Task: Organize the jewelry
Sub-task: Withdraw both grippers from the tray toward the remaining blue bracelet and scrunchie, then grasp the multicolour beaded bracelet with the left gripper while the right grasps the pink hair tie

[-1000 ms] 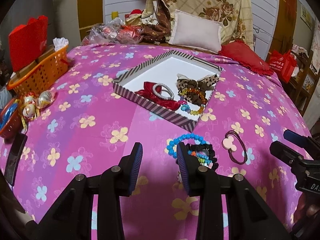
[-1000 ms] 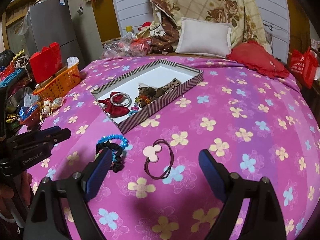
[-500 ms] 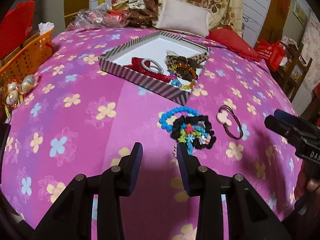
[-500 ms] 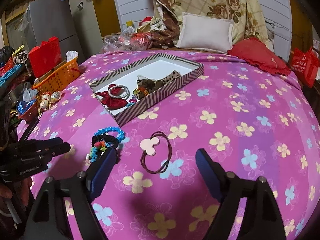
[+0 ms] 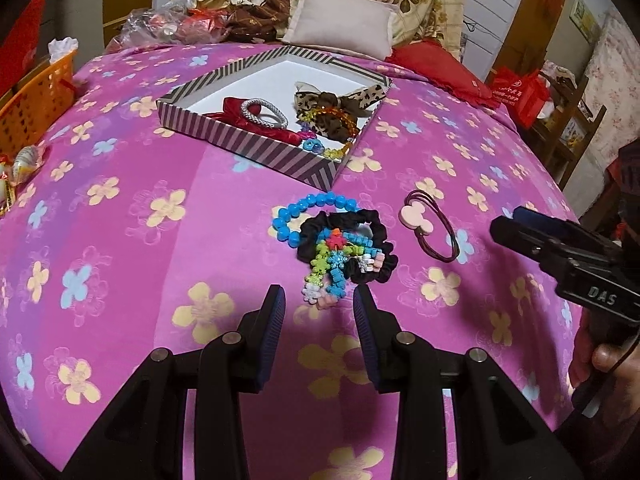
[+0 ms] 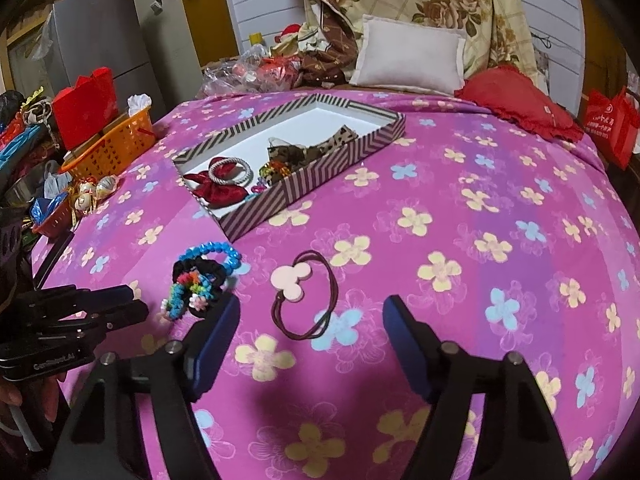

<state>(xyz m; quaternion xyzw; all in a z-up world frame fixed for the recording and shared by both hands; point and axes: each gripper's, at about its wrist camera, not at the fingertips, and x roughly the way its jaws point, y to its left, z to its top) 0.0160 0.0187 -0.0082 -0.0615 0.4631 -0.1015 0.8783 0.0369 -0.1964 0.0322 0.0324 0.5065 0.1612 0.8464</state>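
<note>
left hand-held gripper: jaws parted, empty | right hand-held gripper: jaws wide, empty

Jewelry on the flowered bedspread, part of it in the box

A striped shallow box holds a red bow, a silver bangle, a leopard-print bow and bead strings. Outside, near its corner, a blue bead bracelet touches a black scrunchie with colourful charms; just beside lies a maroon hair tie with a pink mouse-head charm.

One striped box sits on the bed. Three hair things lie outside it: one blue bead bracelet, one black scrunchie, one hair tie.
</note>
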